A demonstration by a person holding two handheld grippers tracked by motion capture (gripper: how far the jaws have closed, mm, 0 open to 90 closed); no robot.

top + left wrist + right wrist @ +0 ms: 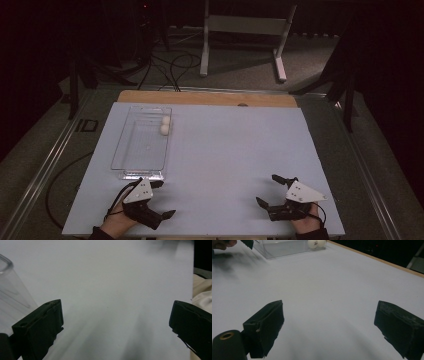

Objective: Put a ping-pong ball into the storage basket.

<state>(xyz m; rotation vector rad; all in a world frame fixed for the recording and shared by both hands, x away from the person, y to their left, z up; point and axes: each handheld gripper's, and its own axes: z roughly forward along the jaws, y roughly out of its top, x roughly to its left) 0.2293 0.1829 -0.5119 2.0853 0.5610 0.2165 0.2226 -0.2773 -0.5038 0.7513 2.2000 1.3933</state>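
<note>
Here, at the lower left of the high view, the left claw (162,199) rests on the pale bench (235,150), jaws spread wide and empty, just below the near end of a clear plastic tray (131,150). Two white balls (165,125) lie touching at the tray's upper right corner. At the lower right, the right claw (268,190) sits released too, well apart from the tray.
</note>
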